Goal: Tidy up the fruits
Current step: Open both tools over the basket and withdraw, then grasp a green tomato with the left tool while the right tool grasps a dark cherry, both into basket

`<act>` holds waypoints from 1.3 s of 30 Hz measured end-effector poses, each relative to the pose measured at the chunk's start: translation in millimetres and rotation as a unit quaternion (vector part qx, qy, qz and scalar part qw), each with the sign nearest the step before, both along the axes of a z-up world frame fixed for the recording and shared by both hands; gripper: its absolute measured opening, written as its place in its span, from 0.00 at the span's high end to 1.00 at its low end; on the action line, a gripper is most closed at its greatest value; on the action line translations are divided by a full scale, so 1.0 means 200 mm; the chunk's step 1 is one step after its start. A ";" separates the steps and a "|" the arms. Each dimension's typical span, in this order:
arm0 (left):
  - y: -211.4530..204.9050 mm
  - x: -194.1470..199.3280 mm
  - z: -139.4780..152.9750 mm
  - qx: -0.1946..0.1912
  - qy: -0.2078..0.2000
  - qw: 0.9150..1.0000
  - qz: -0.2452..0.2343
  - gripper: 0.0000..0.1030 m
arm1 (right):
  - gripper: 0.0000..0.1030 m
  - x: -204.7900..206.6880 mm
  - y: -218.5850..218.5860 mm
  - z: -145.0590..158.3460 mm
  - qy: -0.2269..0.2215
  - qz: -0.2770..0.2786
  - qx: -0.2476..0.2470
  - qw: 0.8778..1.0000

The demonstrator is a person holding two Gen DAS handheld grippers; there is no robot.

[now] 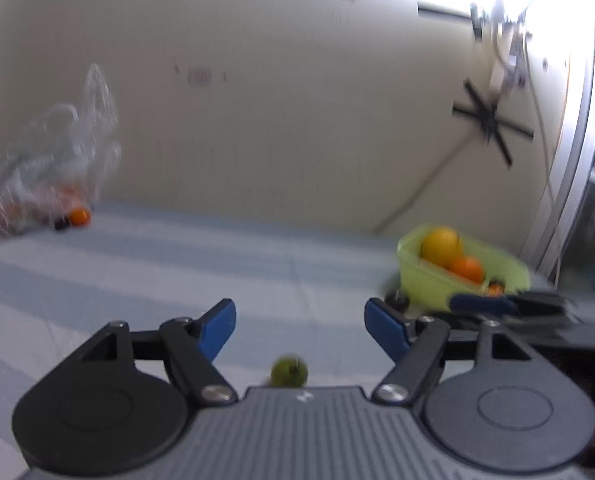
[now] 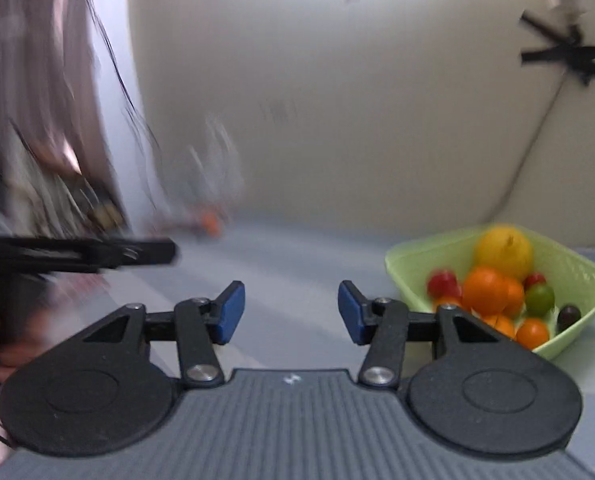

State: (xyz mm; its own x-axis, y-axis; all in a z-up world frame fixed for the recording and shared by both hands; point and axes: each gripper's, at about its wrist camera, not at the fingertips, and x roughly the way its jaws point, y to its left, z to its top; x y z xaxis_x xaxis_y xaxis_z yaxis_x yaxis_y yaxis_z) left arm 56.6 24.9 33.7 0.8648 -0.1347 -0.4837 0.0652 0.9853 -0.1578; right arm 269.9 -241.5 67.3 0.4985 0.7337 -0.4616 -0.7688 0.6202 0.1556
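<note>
I count one round green fruit [image 1: 289, 371] on the striped cloth [image 1: 137, 280], below my spread, empty left gripper [image 1: 299, 326]. My right gripper [image 2: 291, 312] is spread, empty, beside one green perforated plastic basket [image 2: 413, 258] of fruit.

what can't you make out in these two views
- Plastic bag, left wrist view: motion blur and crinkled film hide its contents, apart from an orange fruit at its edge.
- Small green fruit, left wrist view: its lower part is hidden behind the left gripper body.
- Green basket, right wrist view: its near-left corner is covered by the right gripper, and lower fruit are buried under the pile.
</note>
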 end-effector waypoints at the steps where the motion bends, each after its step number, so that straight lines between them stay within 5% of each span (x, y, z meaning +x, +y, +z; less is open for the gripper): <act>1: -0.02 0.01 -0.04 0.009 0.007 1.000 -0.002 0.29 | 0.54 0.02 0.06 -0.04 0.003 -0.017 -0.030 0.999; 9: -0.04 0.06 -0.14 0.052 0.023 0.998 -0.017 0.31 | 0.61 0.17 0.29 -0.17 0.009 -0.139 -0.104 0.985; 12: -0.01 0.08 -0.16 0.025 0.037 0.999 -0.023 0.40 | 0.61 0.20 0.37 -0.20 -0.002 -0.157 -0.127 0.979; 16: 0.02 0.15 -0.20 -0.001 0.073 0.997 -0.039 0.66 | 0.60 0.18 0.47 -0.24 -0.033 -0.180 -0.165 0.969; 22: 0.05 0.13 -0.21 -0.025 0.074 0.996 -0.044 0.74 | 0.63 0.22 0.56 -0.26 -0.057 -0.191 -0.203 0.959; 25: 0.09 0.12 -0.22 -0.049 0.073 0.995 -0.044 0.74 | 0.73 0.23 0.56 -0.27 -0.076 -0.192 -0.225 0.952; 31: 0.10 0.10 -0.21 -0.055 0.061 0.995 -0.051 0.74 | 0.74 0.15 0.40 -0.21 -0.076 -0.167 -0.188 0.965; 34: 0.08 0.11 -0.21 -0.051 0.063 0.995 -0.059 0.74 | 0.74 0.01 0.26 -0.13 -0.053 -0.107 -0.138 0.983; 39: 0.07 0.12 -0.21 -0.047 0.067 0.995 -0.060 0.74 | 0.73 -0.21 0.10 -0.11 -0.034 -0.034 -0.122 0.991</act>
State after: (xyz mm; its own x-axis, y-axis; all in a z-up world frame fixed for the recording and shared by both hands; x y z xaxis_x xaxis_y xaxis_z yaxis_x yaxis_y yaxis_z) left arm 79.7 39.1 -7.3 0.7684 -0.2836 -0.5736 0.1539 0.9520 -0.2646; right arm 227.6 -221.9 46.3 0.5799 0.5676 -0.5844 -0.7269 0.6844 -0.0565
